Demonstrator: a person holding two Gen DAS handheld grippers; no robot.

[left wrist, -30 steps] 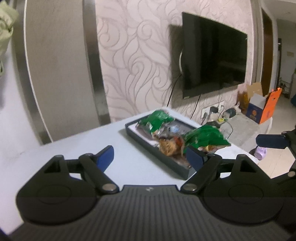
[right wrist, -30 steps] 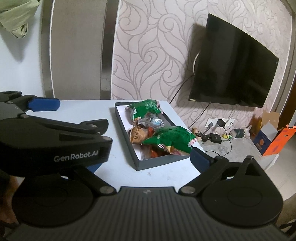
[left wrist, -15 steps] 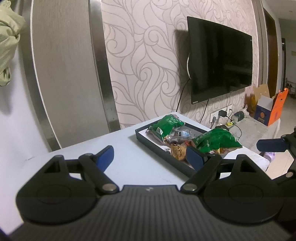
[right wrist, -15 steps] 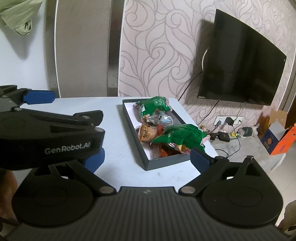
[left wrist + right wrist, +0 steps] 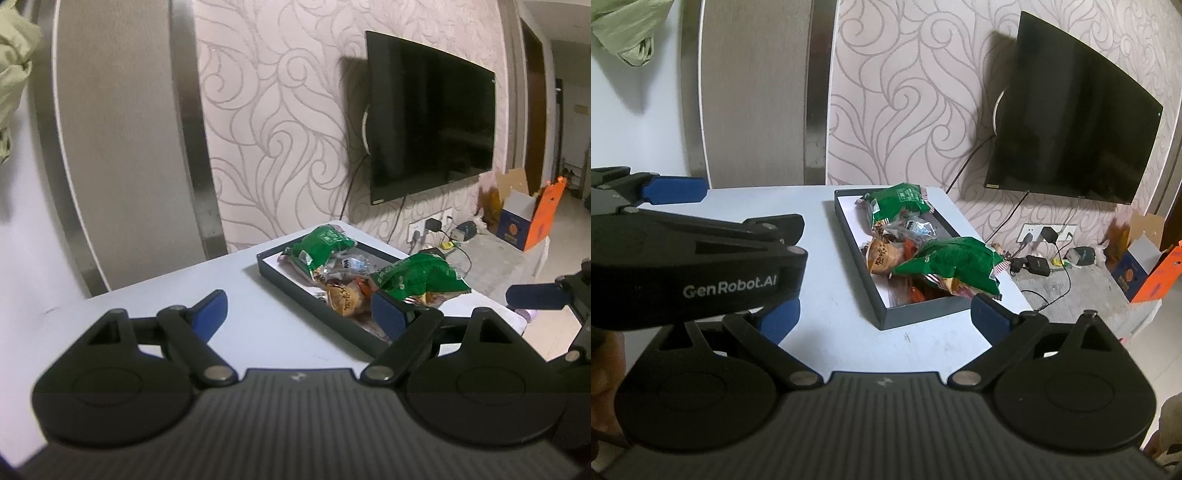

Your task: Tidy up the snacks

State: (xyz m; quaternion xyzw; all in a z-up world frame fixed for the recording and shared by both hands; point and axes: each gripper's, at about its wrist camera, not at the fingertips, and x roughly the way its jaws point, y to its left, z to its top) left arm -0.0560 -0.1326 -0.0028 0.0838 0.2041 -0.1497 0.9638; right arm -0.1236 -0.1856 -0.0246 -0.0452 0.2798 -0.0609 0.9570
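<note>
A dark rectangular tray (image 5: 317, 307) (image 5: 919, 311) on the white table (image 5: 258, 325) (image 5: 834, 306) holds several snack packets: two green bags (image 5: 321, 245) (image 5: 421, 275), an orange-brown one (image 5: 345, 299) and a clear one. In the right wrist view the green bags (image 5: 897, 203) (image 5: 953, 262) lie at the tray's far and near ends. My left gripper (image 5: 301, 314) is open and empty, above the table left of the tray. My right gripper (image 5: 882, 314) is open and empty, in front of the tray's near end. The left gripper's body (image 5: 690, 262) crosses the right wrist view.
A black TV (image 5: 430, 118) (image 5: 1071, 110) hangs on the patterned wall behind the table. On the floor to the right are a power strip with chargers (image 5: 1038, 258) and an orange and blue box (image 5: 528, 221). A green cloth (image 5: 628, 33) hangs top left.
Both grippers have drifted slightly; the tray and TV shift in both views. Both grippers stay open and empty. The snacks have not moved.
</note>
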